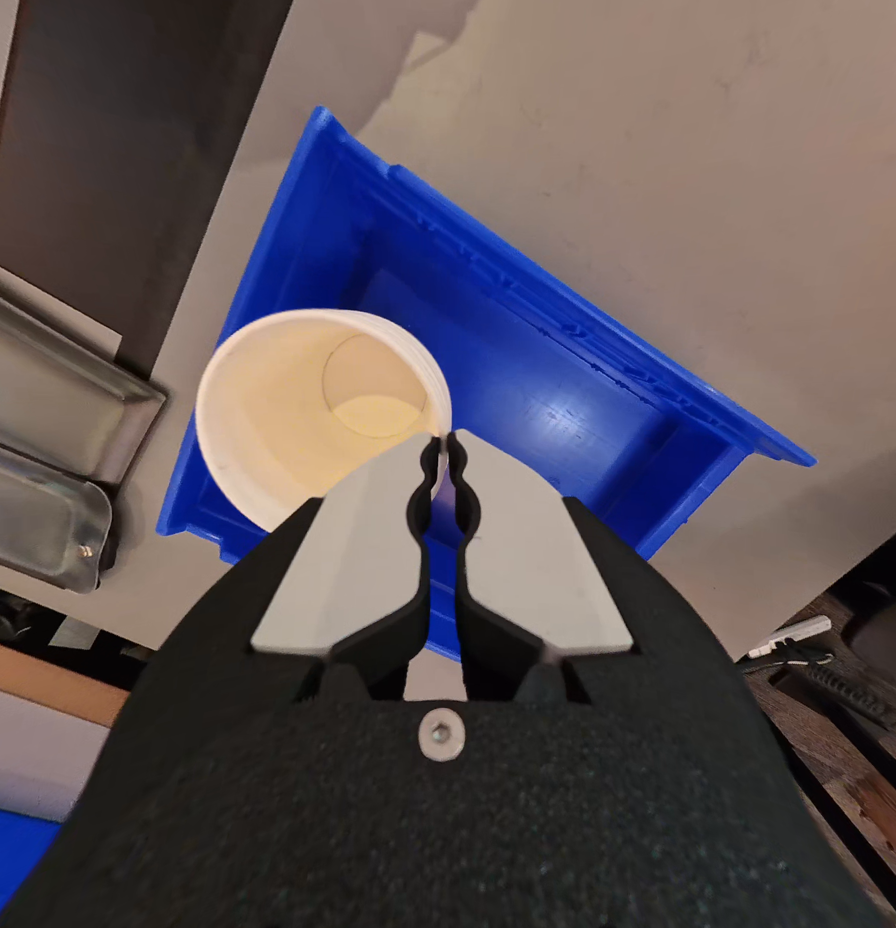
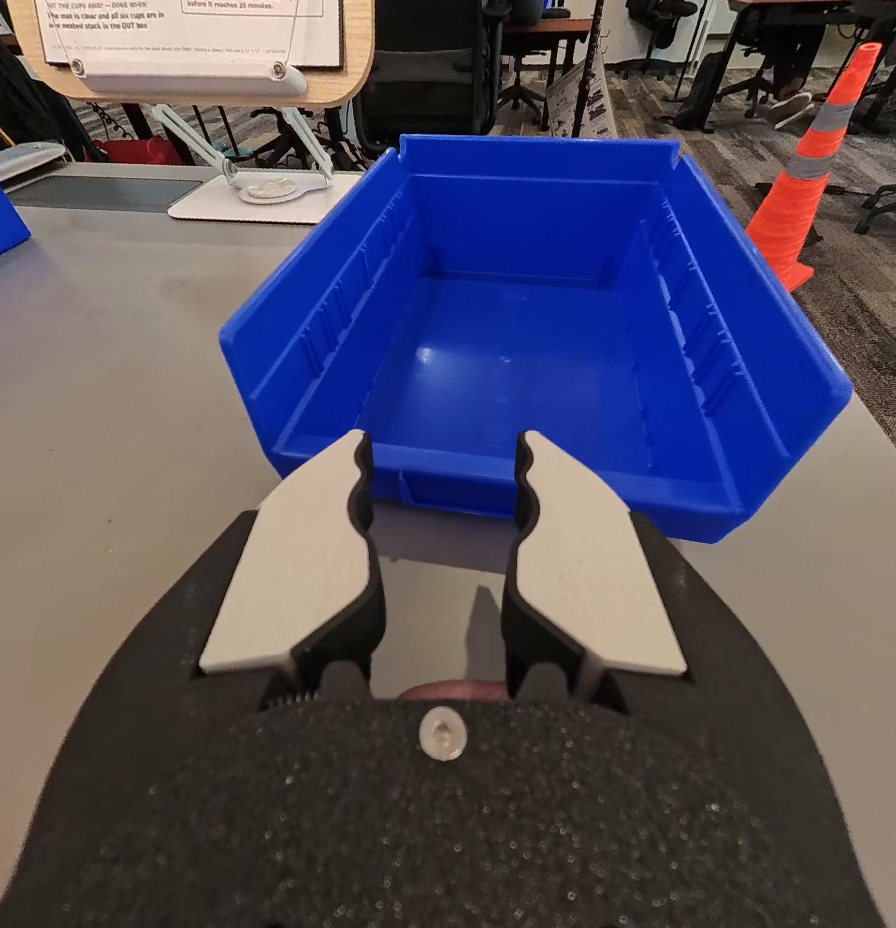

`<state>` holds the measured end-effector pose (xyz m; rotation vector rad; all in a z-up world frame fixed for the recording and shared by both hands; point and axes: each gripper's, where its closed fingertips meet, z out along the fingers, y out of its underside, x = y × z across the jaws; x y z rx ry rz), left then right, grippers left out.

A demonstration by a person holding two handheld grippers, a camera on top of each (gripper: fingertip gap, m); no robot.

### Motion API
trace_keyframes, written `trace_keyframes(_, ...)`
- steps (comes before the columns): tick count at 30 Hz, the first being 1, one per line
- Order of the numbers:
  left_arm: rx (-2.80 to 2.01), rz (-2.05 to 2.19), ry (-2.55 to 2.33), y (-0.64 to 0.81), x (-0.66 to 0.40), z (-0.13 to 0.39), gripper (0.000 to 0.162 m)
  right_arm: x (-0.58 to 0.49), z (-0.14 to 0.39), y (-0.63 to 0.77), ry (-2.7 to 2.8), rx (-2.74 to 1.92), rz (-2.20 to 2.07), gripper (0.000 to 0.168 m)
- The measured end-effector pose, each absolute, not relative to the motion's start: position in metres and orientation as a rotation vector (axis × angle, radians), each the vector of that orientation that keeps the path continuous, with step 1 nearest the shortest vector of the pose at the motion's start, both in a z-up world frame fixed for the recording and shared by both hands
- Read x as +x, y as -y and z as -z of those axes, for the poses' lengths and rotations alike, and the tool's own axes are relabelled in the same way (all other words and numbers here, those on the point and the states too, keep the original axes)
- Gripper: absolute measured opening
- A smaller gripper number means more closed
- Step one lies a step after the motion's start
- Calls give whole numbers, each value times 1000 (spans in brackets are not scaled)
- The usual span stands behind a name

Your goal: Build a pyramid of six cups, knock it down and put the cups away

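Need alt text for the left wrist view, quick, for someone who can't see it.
The left hand-held gripper is pinching the rim of a nested stack of white paper cups above an empty blue bin, which sits on a pale tabletop.

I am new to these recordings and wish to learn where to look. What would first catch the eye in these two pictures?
First, the bright blue bin, empty in the right wrist view, standing on the grey table just ahead of the open right gripper. Next, the white cups, a nested stack to judge by the layered rims, pinched at the rim by the left gripper above a blue bin. Also the orange cone on the floor, at the far right.
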<state>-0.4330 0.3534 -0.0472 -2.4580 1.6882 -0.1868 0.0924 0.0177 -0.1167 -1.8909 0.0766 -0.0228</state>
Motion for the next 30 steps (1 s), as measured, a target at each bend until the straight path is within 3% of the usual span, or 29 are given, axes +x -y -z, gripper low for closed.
trace_keyframes(8,-2442,114,-1693,-354,-438,35,3,77,111,-20,-35,-1860,-32,54)
trace_keyframes(14,-2372,46,-1671,-358,-437,3,3,42,97,-22,16,-1780,-65,64)
trace_keyframes(19,-2284,20,-1594,-362,-435,-56,2,-11,91,-23,190,-1726,-159,65)
trace_keyframes(24,-2145,71,-1545,-344,-425,-130,2,-61,91,-25,277,-1686,-353,77)
trace_keyframes(30,-1959,217,-1585,-294,-395,-170,3,-100,90,-30,316,-1679,-499,78)
